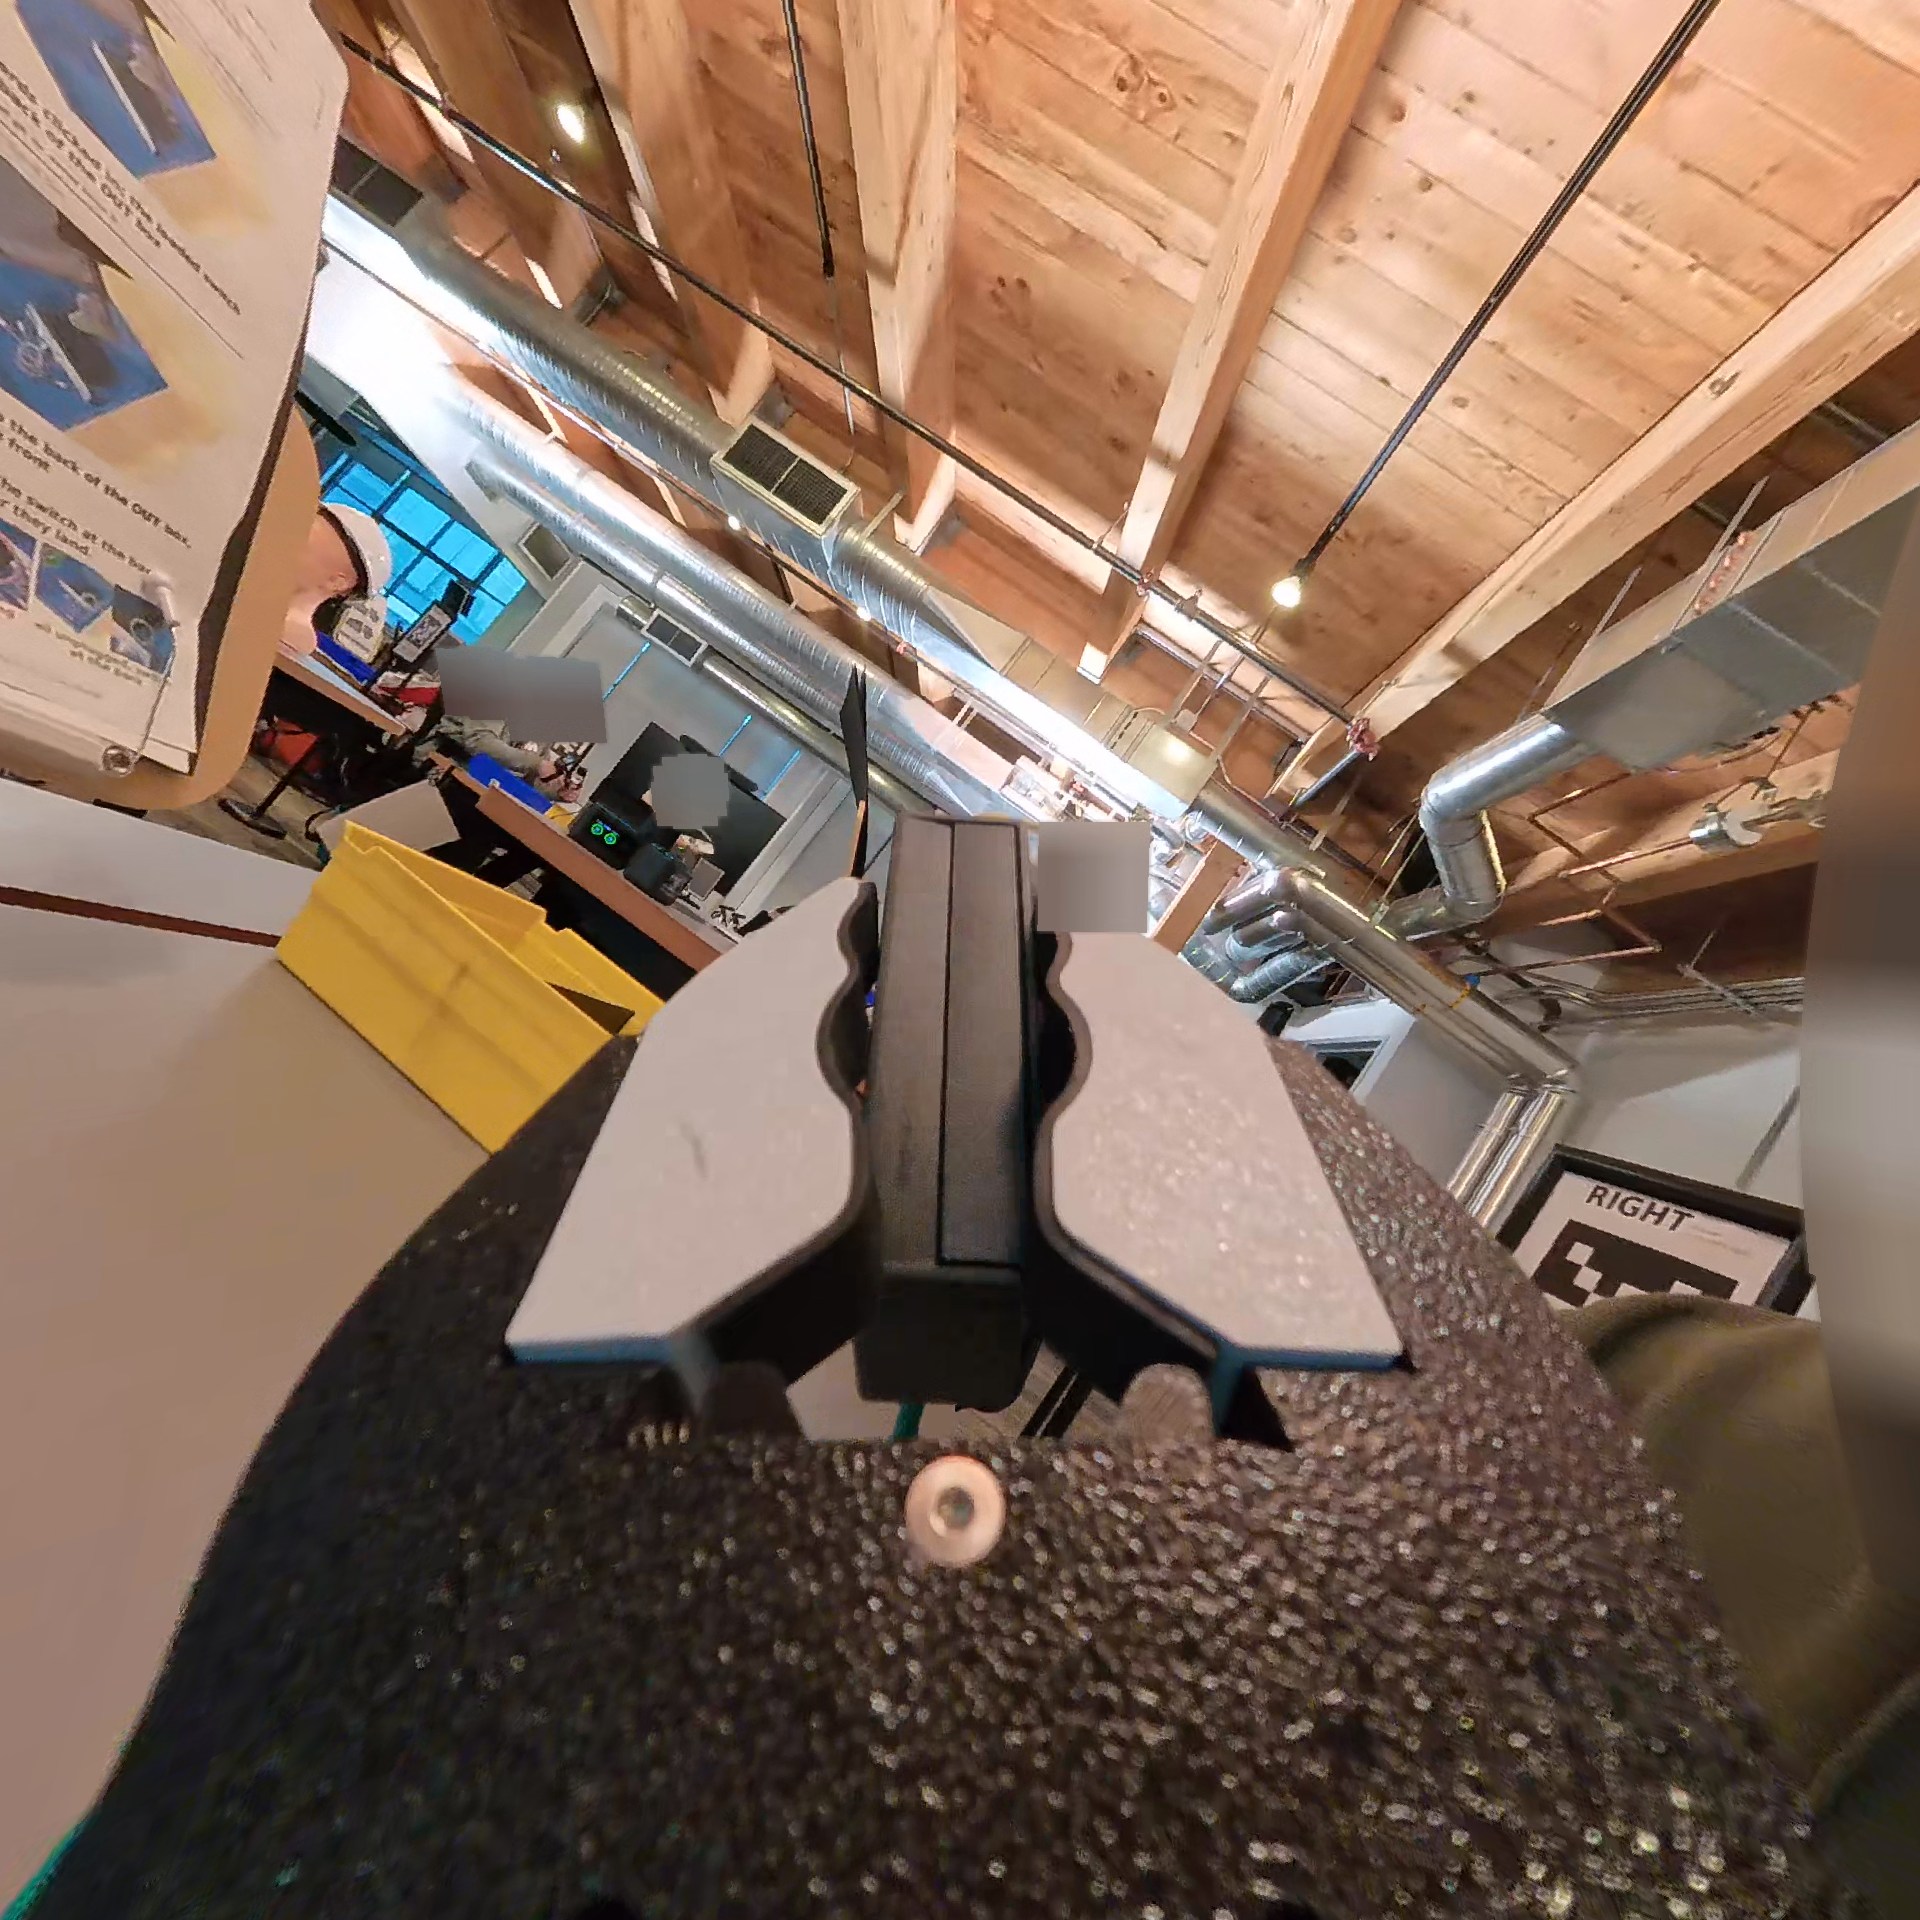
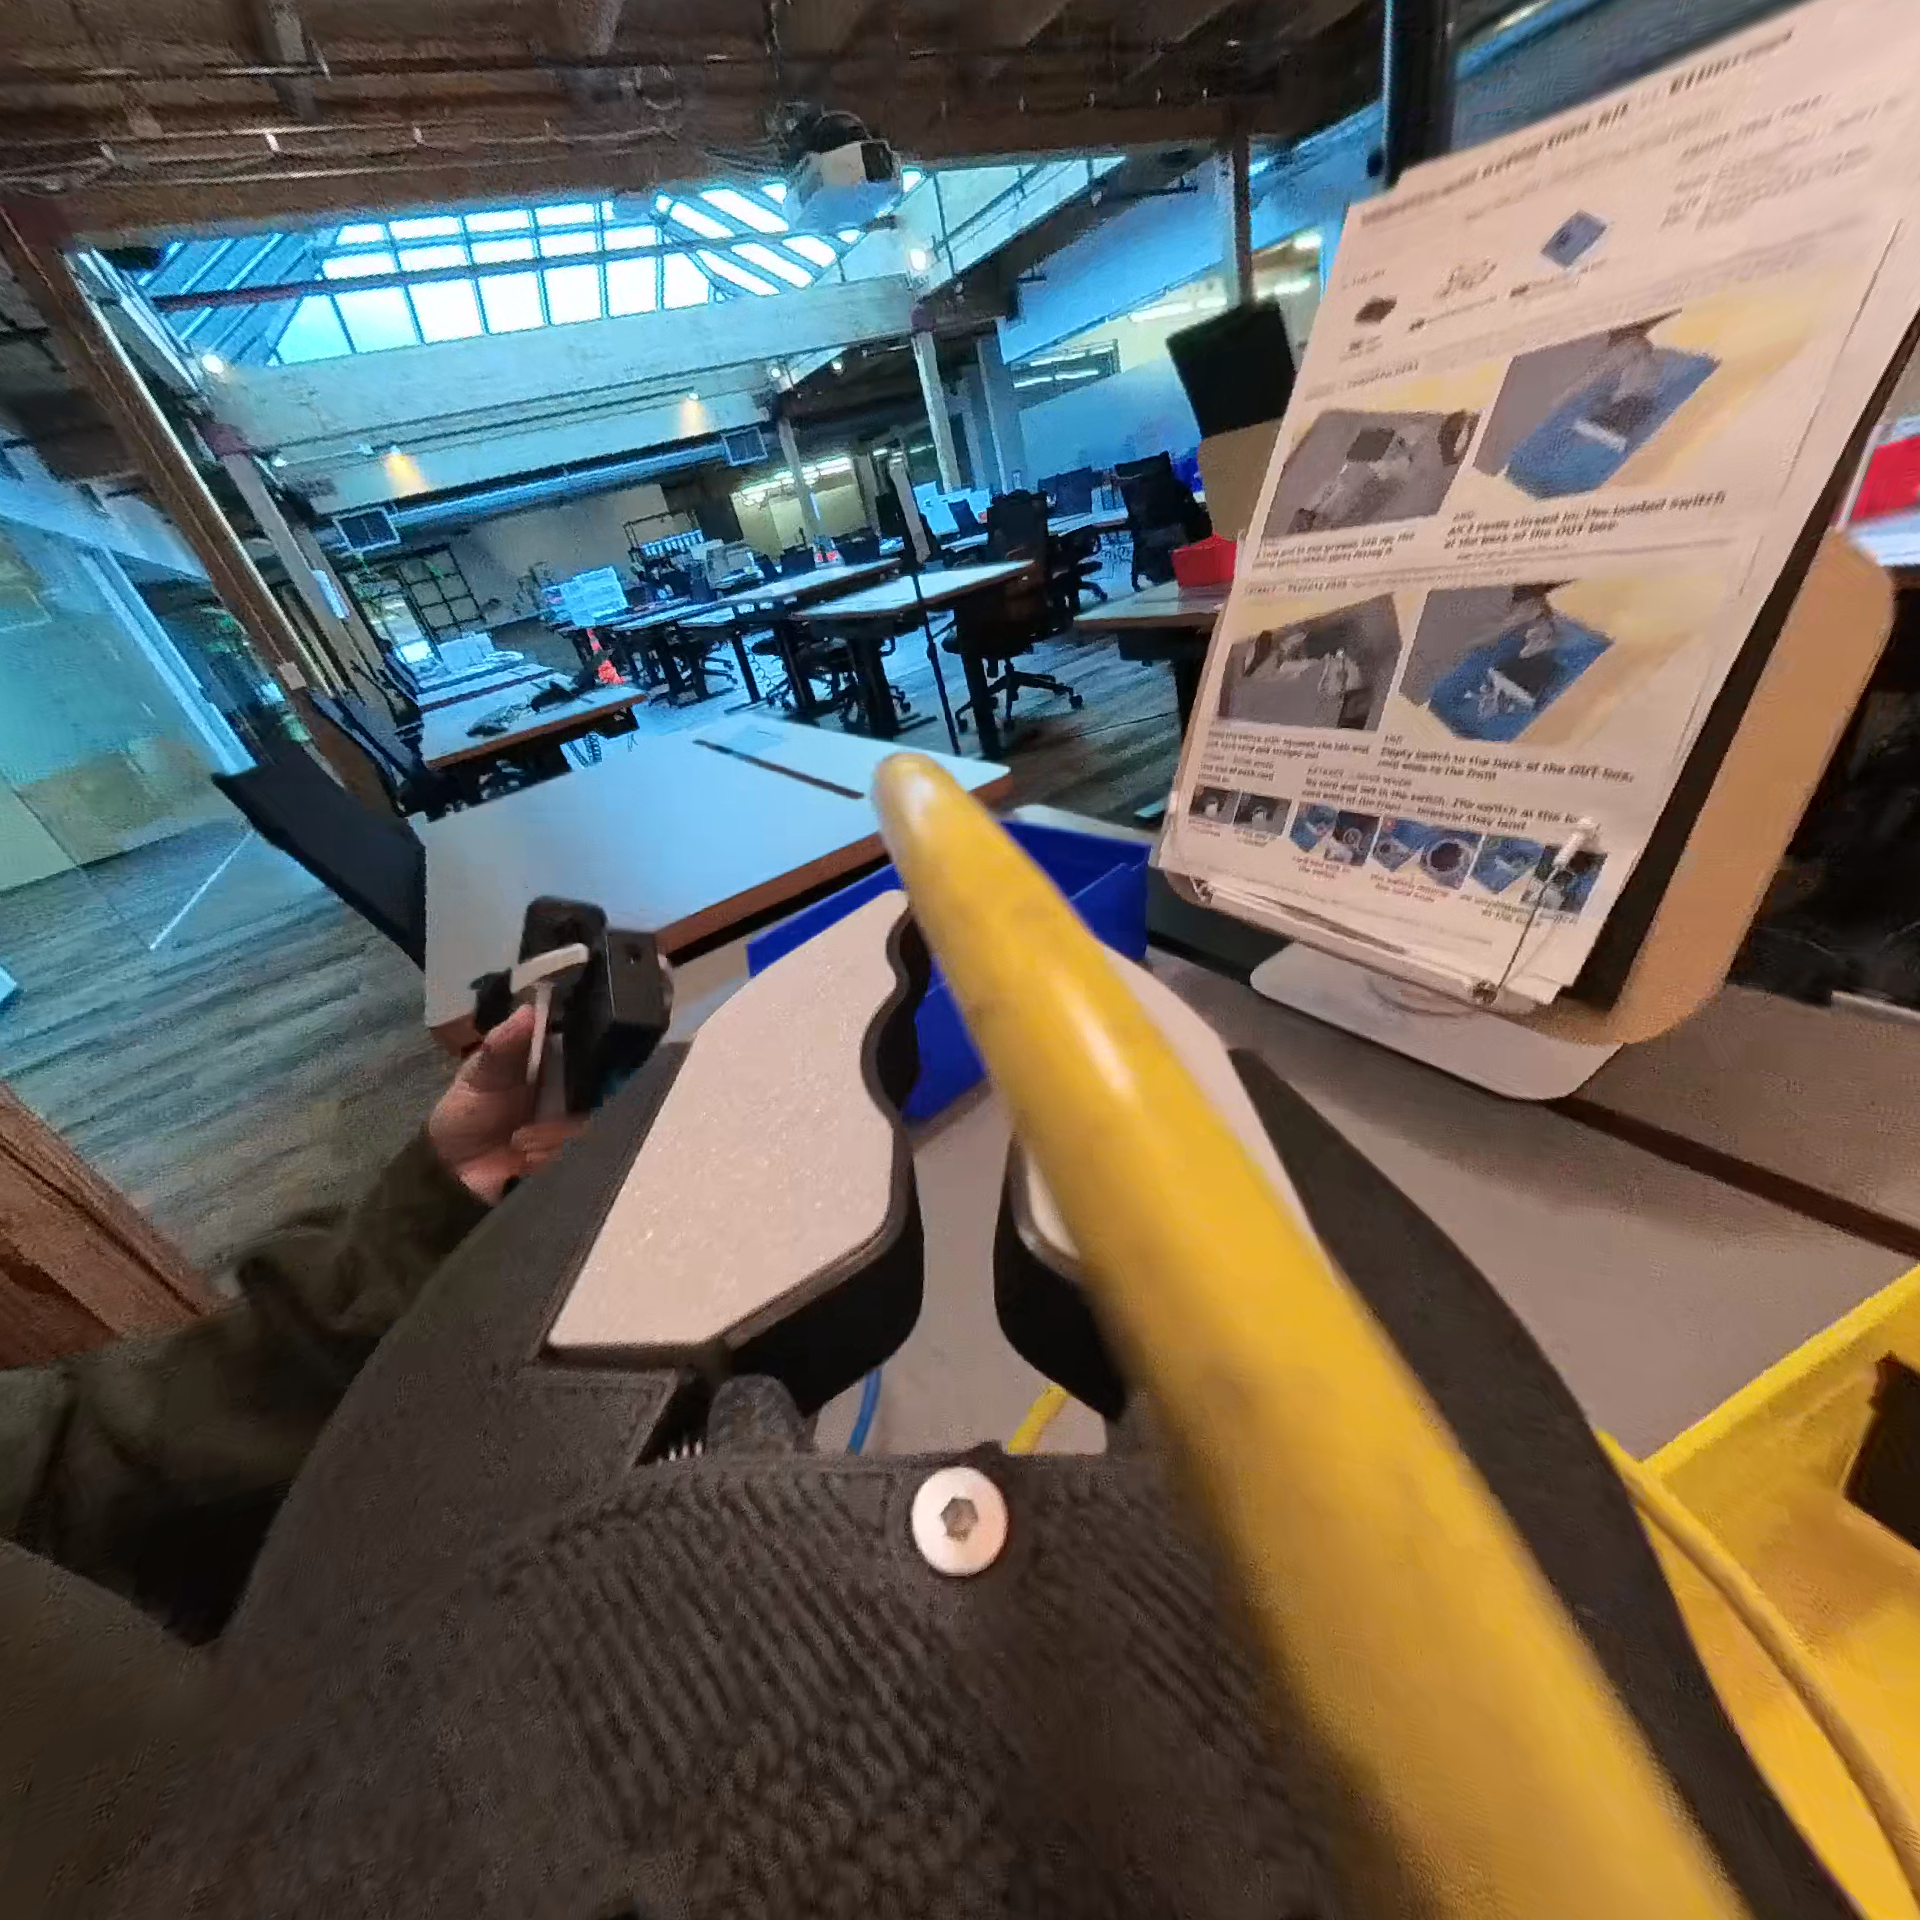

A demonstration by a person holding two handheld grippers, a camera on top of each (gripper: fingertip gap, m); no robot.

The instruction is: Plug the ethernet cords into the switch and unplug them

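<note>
Black and slab-shaped, the plastic switch (image 1: 951, 1091) stands clamped edge-on in my left gripper (image 1: 951, 1039), long axis running straight ahead. My right gripper (image 2: 961, 1091) sits parted, the thick yellow cord (image 2: 1122, 1195) draped over its right finger.

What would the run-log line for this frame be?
left gripper: shut on black box-shaped switch | right gripper: open, thick yellow cord lying across it | yellow plastic bin on table
</note>
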